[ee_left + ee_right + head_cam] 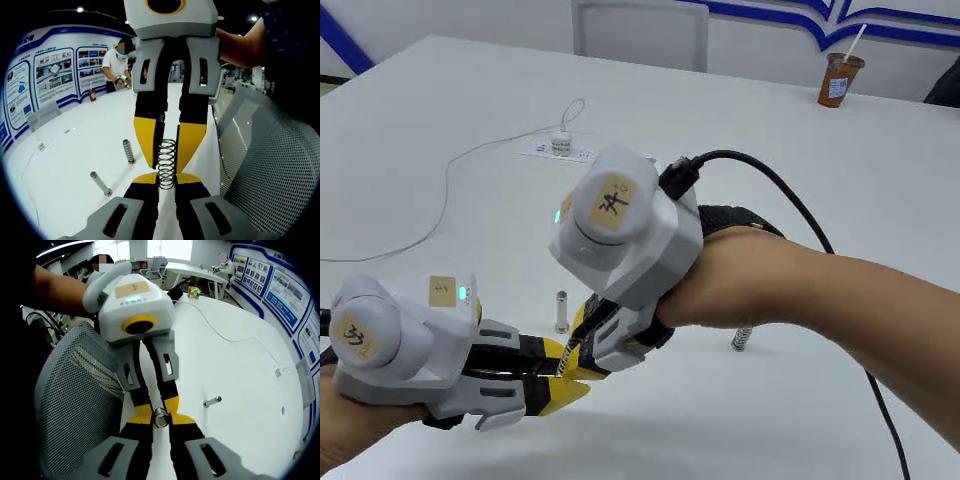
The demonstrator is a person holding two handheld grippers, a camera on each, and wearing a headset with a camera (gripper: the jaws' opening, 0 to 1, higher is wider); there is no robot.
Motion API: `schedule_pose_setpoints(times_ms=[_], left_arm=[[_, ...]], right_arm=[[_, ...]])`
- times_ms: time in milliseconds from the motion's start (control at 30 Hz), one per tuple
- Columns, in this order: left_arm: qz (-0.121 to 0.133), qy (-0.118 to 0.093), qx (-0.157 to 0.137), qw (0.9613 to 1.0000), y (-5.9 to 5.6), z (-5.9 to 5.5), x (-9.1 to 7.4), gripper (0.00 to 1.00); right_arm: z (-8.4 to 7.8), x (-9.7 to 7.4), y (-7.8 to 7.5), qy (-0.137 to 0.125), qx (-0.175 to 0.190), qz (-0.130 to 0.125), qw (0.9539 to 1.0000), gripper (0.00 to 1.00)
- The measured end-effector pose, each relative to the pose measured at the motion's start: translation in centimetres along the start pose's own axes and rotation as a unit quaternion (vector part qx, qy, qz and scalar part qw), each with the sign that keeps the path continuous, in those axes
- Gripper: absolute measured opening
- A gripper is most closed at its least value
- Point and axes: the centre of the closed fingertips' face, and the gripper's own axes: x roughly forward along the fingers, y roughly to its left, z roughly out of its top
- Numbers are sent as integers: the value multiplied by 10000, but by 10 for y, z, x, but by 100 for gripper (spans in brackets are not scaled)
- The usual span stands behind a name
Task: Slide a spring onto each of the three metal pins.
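A short steel spring (166, 164) hangs in the air between my two grippers, which meet tip to tip low over the table's near edge. My left gripper (167, 181) pinches its near end. My right gripper (170, 142) comes in from the far side, its yellow fingers closed against the spring's (160, 416) coils. In the head view the left gripper (563, 378) and the right gripper (586, 345) cross over the spring (568, 358). A bare metal pin (561, 312) stands just behind them. Another pin wearing a spring (742, 338) stands under my right forearm. I cannot tell whether a pin sits inside the held spring.
The white table (440, 110) carries a power strip (560, 148) with a white cable and a drink cup with a straw (840, 78) at the far right. A grey mesh chair (75, 385) is close to the near edge. A person (115, 62) stands far off.
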Motion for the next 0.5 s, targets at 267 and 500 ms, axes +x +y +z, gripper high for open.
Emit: schedule_pose_setpoints(times_ms=[267, 500], left_arm=[[-145, -40, 72, 9999, -4, 8, 0, 11], [-208, -97, 44, 9997, -1, 12, -10, 12]], right_arm=[[0, -9, 2, 34, 225, -109, 9997, 12], [10, -13, 2, 52, 317, -141, 9994, 12]])
